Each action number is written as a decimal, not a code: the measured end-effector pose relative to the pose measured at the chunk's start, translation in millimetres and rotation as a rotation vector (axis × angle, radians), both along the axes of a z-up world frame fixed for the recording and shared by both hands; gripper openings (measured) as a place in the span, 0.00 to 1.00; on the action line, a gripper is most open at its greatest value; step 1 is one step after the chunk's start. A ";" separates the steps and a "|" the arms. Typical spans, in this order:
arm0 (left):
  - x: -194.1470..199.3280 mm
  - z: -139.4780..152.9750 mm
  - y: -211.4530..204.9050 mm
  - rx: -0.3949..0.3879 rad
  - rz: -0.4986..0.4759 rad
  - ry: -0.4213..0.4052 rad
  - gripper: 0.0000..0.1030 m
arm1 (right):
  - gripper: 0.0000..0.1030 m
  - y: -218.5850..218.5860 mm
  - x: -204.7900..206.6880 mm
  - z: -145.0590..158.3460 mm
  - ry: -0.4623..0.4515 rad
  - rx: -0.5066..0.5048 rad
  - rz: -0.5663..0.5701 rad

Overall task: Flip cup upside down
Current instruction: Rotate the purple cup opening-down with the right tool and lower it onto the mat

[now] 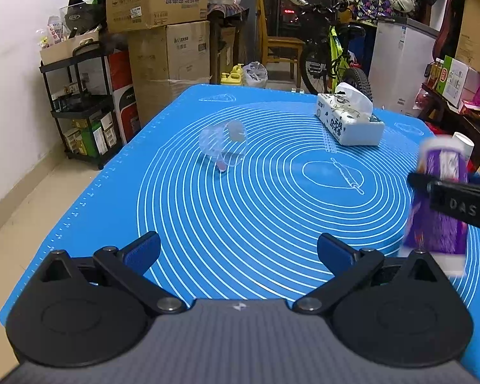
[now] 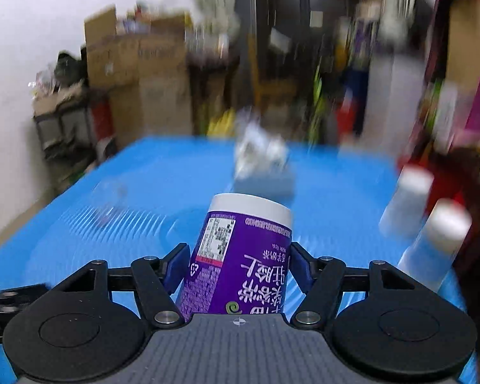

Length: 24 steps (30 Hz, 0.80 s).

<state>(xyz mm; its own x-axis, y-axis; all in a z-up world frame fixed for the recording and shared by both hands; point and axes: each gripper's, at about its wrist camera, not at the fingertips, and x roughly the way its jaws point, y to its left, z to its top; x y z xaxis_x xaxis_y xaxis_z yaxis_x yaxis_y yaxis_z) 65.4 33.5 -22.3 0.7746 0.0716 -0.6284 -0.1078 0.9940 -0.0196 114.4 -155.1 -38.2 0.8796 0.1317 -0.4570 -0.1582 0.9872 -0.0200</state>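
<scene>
A purple paper cup with white print sits between the blue pads of my right gripper, which is shut on it. Its print reads upside down and its white end points away from the camera. The right wrist view is blurred by motion. In the left wrist view the same cup shows at the right edge, blurred, held above the blue mat by the black right gripper. My left gripper is open and empty, low over the mat's near edge.
A clear plastic cup lies on its side at the mat's middle left. A tissue box stands at the back right. Two white tubes stand at the mat's right edge. Boxes, a shelf cart and a bicycle lie beyond.
</scene>
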 end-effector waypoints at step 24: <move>-18.7 -4.0 -24.2 0.019 -0.077 -0.010 1.00 | 0.71 -13.5 -49.2 -27.7 -0.176 -0.111 -0.019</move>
<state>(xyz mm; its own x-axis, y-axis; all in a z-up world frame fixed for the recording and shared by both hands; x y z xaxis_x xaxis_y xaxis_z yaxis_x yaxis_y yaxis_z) 46.7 9.3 -26.3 0.7847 0.0231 -0.6194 -0.0307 0.9995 -0.0017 65.2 -168.7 -65.9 0.9491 0.0716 -0.3069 -0.1240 0.9801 -0.1548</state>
